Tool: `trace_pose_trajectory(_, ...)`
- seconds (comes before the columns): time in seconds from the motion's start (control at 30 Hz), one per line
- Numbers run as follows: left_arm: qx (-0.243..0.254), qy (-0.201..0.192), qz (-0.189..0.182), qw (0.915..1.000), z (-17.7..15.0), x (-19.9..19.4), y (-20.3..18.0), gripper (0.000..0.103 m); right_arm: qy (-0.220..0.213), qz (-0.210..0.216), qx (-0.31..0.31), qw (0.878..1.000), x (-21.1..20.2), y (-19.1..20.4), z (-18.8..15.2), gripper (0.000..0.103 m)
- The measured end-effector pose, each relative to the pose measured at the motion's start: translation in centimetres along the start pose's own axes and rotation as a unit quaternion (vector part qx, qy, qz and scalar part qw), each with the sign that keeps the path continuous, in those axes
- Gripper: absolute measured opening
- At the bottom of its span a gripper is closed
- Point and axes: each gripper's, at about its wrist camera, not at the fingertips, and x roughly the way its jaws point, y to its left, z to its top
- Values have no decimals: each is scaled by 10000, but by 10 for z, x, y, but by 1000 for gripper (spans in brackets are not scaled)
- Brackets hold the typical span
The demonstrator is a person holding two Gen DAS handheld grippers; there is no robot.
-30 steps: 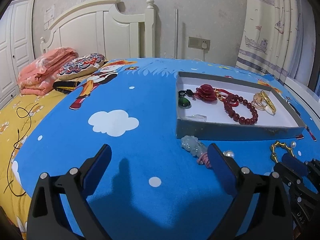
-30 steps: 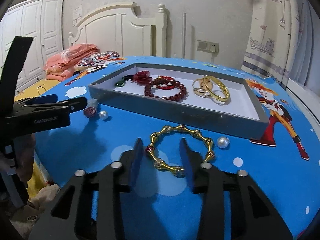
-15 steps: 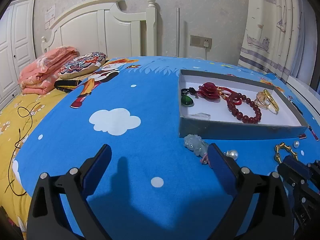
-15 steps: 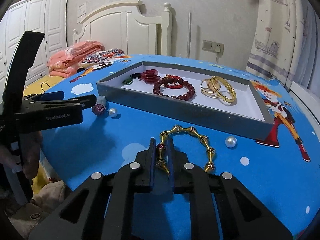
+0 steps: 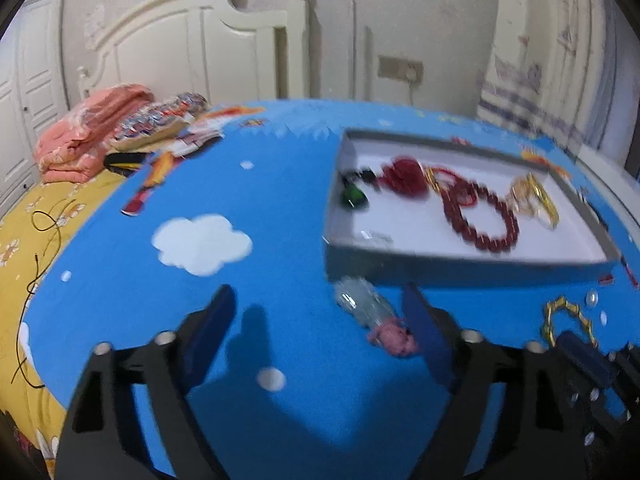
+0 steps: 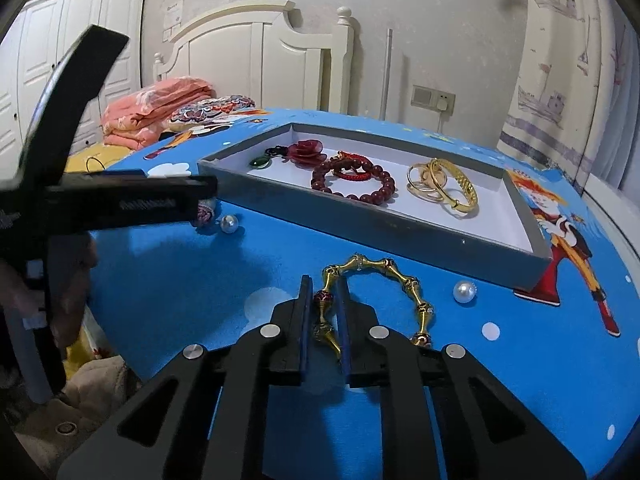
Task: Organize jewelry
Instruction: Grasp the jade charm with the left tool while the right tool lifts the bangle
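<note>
A grey tray (image 6: 400,232) on the blue bedspread holds a red bead bracelet (image 6: 354,182), gold bangles (image 6: 444,188), a red rose piece (image 6: 306,151) and a green pendant (image 6: 260,163). In front of it lies a gold segmented bracelet (image 6: 384,266). My right gripper (image 6: 323,284) is closing on its left end, and the pads press it. My left gripper (image 5: 316,292) is closing, its jaws still wide. A pale green and pink pendant (image 5: 368,312) lies between them near the right finger, untouched. Two loose pearls (image 6: 465,291) (image 6: 229,223) rest on the spread.
A folded pink blanket (image 5: 92,132) and a patterned cushion (image 5: 160,116) sit by the white headboard (image 5: 224,40). A black cable (image 5: 40,240) lies on the yellow sheet at left. A curtain (image 6: 568,80) hangs at right. The bed's edge runs just below both grippers.
The right jaws have closed onto the gold bracelet's left end. The left jaws have narrowed, and the left view has shifted a little and blurred.
</note>
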Motion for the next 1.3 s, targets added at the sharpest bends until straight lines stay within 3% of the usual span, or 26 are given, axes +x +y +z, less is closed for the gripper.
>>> trace_pose_trajectory(0.13, 166, -91, -92, 9998, -8, -4, -3, 48, -7, 16, 30, 10000, -1, -2, -1, 14)
trace_pose_trajectory(0.37, 11, -118, -160, 9998, -15, -11, 18, 48, 43, 96, 237, 9997, -3, -5, 0, 14)
trace_pose_trajectory(0.5, 142, -154, -151, 9997, -18, -11, 12, 57, 64, -7, 224, 9997, -2, -5, 1, 15)
trace_pose_trajectory(0.57, 230, -248, -142, 9993, -20, -12, 7, 55, 48, -34, 207, 9998, -1, -6, 1, 16)
trace_pose_trajectory(0.6, 254, -273, -189, 9991, -21, -12, 6, 43, 30, -56, 167, 9998, -1, -5, 0, 16)
trace_pose_trajectory(0.63, 326, -322, -229, 9987, -22, -13, 4, 19, 1, -101, 72, 9999, -1, -2, -1, 16)
trace_pose_trajectory(0.77, 363, -395, -282, 9982, -24, -18, 5, 17, -193, -41, -59, 9998, -8, 6, -5, 10)
trace_pose_trajectory(1.07, 472, -944, -339, 9938, -28, -53, -1, 16, -689, -318, -75, 9971, -33, 15, 2, 10)
trace_pose_trajectory(1.3, 531, -1040, -414, 9923, -34, -70, -6, 16, -912, -463, -22, 9948, -53, 14, 8, 10)
